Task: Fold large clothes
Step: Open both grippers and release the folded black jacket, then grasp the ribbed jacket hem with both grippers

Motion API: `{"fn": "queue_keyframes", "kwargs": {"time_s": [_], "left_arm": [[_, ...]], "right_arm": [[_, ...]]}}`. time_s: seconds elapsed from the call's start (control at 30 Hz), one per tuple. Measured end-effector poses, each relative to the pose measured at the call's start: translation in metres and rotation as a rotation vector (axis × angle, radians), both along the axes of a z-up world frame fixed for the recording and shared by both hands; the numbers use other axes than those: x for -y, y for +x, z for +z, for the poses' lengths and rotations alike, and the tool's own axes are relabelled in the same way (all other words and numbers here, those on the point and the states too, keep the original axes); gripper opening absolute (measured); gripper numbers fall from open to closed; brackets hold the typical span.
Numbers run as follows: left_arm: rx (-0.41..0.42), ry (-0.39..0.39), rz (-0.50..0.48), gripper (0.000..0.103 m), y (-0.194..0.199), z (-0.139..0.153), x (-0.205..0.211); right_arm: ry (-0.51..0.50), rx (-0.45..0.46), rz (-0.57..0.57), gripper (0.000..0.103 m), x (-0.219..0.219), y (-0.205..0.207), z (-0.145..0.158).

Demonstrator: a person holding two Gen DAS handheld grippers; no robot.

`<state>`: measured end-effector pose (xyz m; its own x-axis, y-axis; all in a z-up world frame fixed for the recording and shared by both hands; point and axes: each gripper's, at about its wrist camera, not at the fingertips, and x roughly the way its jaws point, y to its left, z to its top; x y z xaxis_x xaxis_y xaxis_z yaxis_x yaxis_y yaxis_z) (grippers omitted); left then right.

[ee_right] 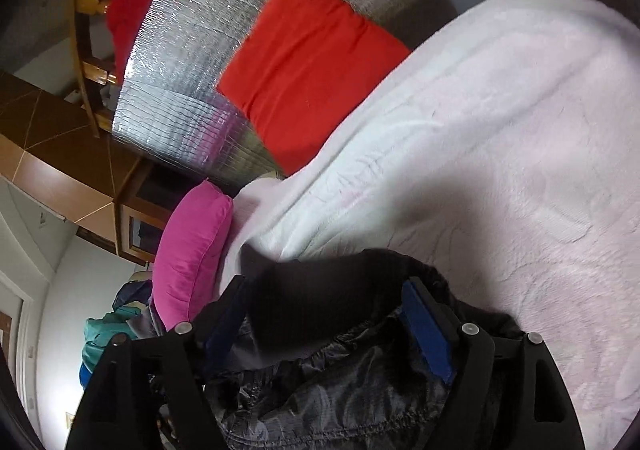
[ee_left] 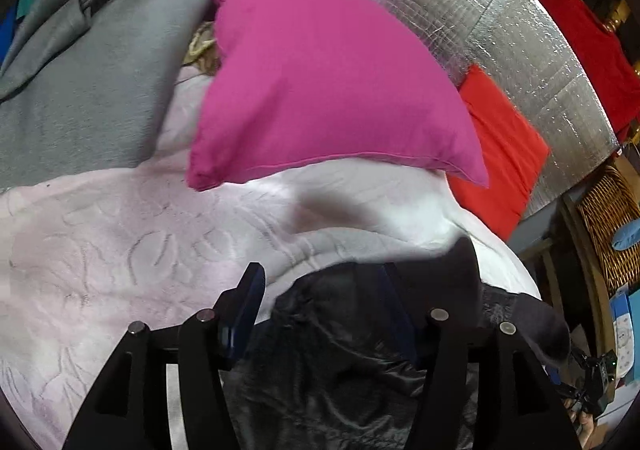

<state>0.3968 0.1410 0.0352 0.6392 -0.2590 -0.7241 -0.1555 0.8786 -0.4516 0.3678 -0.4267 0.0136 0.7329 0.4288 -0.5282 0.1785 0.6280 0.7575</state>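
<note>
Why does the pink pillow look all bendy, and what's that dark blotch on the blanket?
Left wrist view: the fisheye lens bulges the pink pillow; the blotch is a soft shadow on the blanket. Right wrist view: the silver foil sheet glints, and the black jacket looks smeared.

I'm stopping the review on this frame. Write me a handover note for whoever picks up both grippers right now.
Left gripper: jaws apart, dark jacket lies between the fingers, not pinched.
Right gripper: jaws apart over the jacket's ribbed edge, no grip visible.
The jacket lies bunched on the pale pink blanket, with the magenta pillow and a red cushion beyond it.
Done: no finished fold visible.
Left: probably regrasp, spread it flat, fold.
</note>
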Motion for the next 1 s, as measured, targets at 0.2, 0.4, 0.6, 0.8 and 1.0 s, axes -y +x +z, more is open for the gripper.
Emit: {"fn": "queue_keyframes", "kwargs": {"time_s": [0.2,0.4,0.6,0.8,1.0], "left_arm": [[-0.021,0.047,-0.075,0.06,0.001,-0.014,0.002],[-0.114,0.114,-0.235,0.061,0.022,-0.04,0.033],[-0.187,0.128,-0.272,0.063,0.045,-0.06,0.044],[-0.198,0.138,-0.284,0.063,0.051,-0.066,0.05],[-0.173,0.222,-0.311,0.013,0.043,-0.055,0.063]], "right_arm": [[-0.124,0.007,0.032,0.081,0.001,-0.01,0.006],[-0.361,-0.075,0.138,0.081,-0.015,0.012,-0.009],[-0.466,-0.154,0.231,0.081,-0.026,0.032,-0.035],[-0.485,-0.176,0.253,0.041,-0.029,0.036,-0.042],[-0.61,-0.151,0.239,0.011,-0.046,0.027,-0.015]]}}
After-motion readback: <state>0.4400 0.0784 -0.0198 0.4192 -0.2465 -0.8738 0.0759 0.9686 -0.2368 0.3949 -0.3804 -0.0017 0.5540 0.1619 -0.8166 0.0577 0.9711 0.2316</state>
